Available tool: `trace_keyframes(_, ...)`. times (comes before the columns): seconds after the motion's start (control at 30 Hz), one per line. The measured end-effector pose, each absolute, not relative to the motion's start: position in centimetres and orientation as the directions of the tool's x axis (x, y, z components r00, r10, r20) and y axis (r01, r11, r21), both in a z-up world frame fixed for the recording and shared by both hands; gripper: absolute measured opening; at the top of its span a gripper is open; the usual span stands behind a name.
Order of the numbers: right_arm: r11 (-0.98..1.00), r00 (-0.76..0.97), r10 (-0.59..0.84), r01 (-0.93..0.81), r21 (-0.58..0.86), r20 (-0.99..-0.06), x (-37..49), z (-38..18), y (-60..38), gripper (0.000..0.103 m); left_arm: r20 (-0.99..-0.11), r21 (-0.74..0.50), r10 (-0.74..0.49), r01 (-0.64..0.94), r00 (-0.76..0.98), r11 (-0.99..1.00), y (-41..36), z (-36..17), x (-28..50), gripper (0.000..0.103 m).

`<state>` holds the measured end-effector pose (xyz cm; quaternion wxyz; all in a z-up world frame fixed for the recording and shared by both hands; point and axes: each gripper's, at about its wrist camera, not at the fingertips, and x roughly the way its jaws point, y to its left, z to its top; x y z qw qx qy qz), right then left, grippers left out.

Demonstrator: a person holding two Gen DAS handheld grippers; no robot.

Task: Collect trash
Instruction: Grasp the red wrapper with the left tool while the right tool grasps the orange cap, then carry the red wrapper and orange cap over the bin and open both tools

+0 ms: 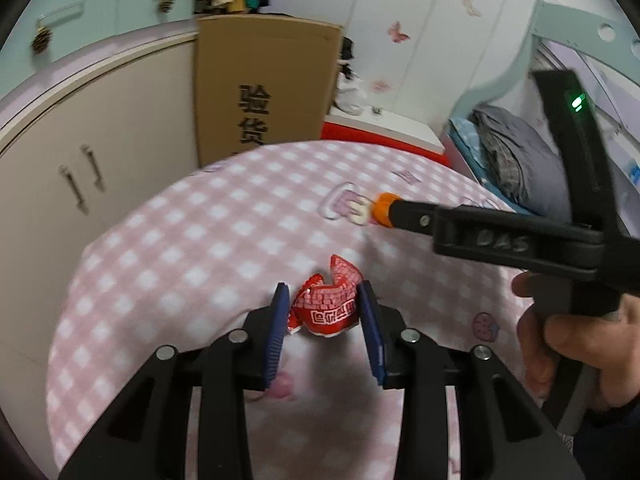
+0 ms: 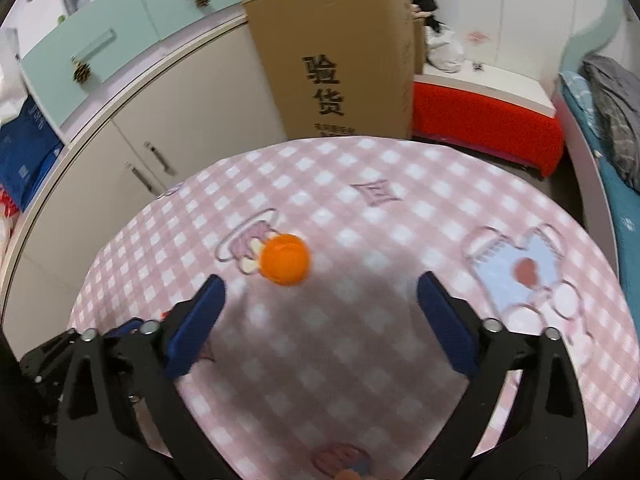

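A crumpled red snack wrapper (image 1: 328, 308) with white print sits between the blue pads of my left gripper (image 1: 325, 294), which is shut on it just above the pink checked tablecloth (image 1: 192, 252). My right gripper (image 2: 320, 284) is open and empty, hovering over the same cloth (image 2: 400, 216). An orange round tip (image 2: 286, 259) on the right tool shows ahead of its fingers. In the left wrist view the right tool's black body (image 1: 516, 236) and orange tip (image 1: 385, 209) reach in from the right, held by a hand (image 1: 568, 344).
A tall cardboard box (image 1: 264, 88) stands behind the round table, also in the right wrist view (image 2: 336, 56). Beige cabinets (image 1: 88, 152) curve along the left. A red-and-white bench (image 2: 484, 120) and a bed with clothes (image 1: 516, 152) lie to the right.
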<state>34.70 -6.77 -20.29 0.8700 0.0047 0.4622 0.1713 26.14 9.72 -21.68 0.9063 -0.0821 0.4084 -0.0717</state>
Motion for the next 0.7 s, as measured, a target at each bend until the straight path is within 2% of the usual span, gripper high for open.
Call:
trace_keyframes(0.13,0.950,0.542,0.233,-0.306,0.068,-0.808,35.3,-21.0,-4.8,0.075,-0.722,-0.223,-0.179,0.020,0.668,0.975,11.6,-21.2,25.5,0.035)
trace_keyframes(0.2,0.949,0.562,0.209,-0.314,0.028,-0.800,35.1,-21.0,-4.3,0.054,-0.722,-0.226,-0.176,0.012,0.669,0.974,12.0,-21.1,25.3,0.035)
trace_keyframes(0.23,0.948,0.565,0.207,-0.316,0.022,-0.798,34.9,-20.9,-4.4,0.037,-0.722,-0.228,-0.176,0.011,0.669,0.974,12.0,-21.1,25.2,0.035)
trace_keyframes(0.27,0.948,0.565,0.212,-0.318,0.027,-0.797,34.8,-20.9,-4.5,0.030,-0.720,-0.234,-0.180,0.011,0.670,0.972,12.0,-21.0,25.1,0.035)
trace_keyframes(0.37,0.940,0.539,0.275,-0.324,0.105,-0.796,33.9,-20.7,-5.9,0.029,-0.713,-0.243,-0.190,0.017,0.674,0.970,11.6,-20.6,24.4,0.035)
trace_keyframes(0.7,0.941,0.610,0.329,-0.273,0.198,-0.721,27.9,-16.0,-12.6,0.029,-0.670,-0.244,-0.225,0.076,0.708,0.967,8.1,-17.5,22.2,0.035)
